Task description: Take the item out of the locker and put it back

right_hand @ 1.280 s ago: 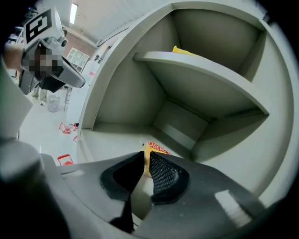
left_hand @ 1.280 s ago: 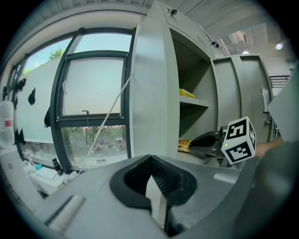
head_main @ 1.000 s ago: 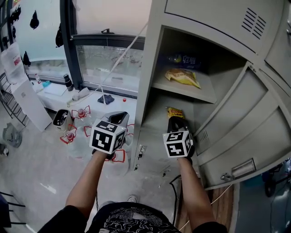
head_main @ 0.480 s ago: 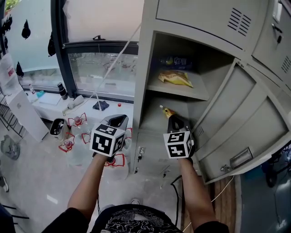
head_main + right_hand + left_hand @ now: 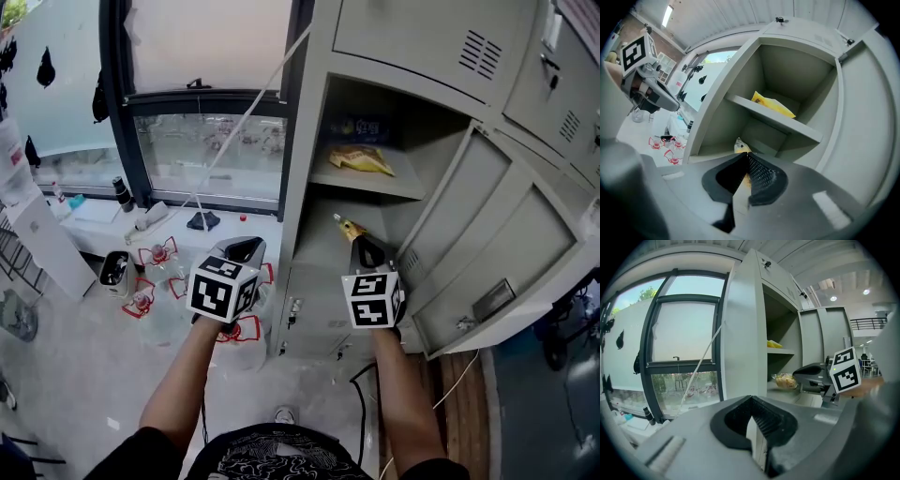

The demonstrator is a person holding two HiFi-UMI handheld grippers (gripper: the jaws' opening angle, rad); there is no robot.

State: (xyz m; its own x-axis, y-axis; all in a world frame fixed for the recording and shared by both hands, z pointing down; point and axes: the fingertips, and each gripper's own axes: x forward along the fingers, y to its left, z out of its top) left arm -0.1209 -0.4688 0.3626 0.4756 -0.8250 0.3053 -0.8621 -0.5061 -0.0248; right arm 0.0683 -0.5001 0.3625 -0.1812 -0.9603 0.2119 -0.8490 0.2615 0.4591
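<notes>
The grey locker (image 5: 309,122) stands open, with two compartments inside. My right gripper (image 5: 359,244) is shut on a small yellow-orange snack packet (image 5: 348,226), held just in front of the lower compartment and above its floor. In the right gripper view the packet (image 5: 740,146) sticks out past the closed pads. A yellow snack bag (image 5: 359,159) lies on the upper shelf (image 5: 806,132). My left gripper (image 5: 246,249) hovers left of the locker, outside it; its jaws meet with nothing between them (image 5: 751,401).
The locker door (image 5: 487,234) swings out to the right, with other locker doors beyond it. Left of the locker is a window (image 5: 206,141). Several bottles and red-handled items (image 5: 155,267) sit on the floor. A cable (image 5: 361,403) runs along the floor by the locker base.
My right gripper has risen with the packet, lifting it off the lower compartment's floor. The left gripper has risen a little. The head view has tilted upward.
</notes>
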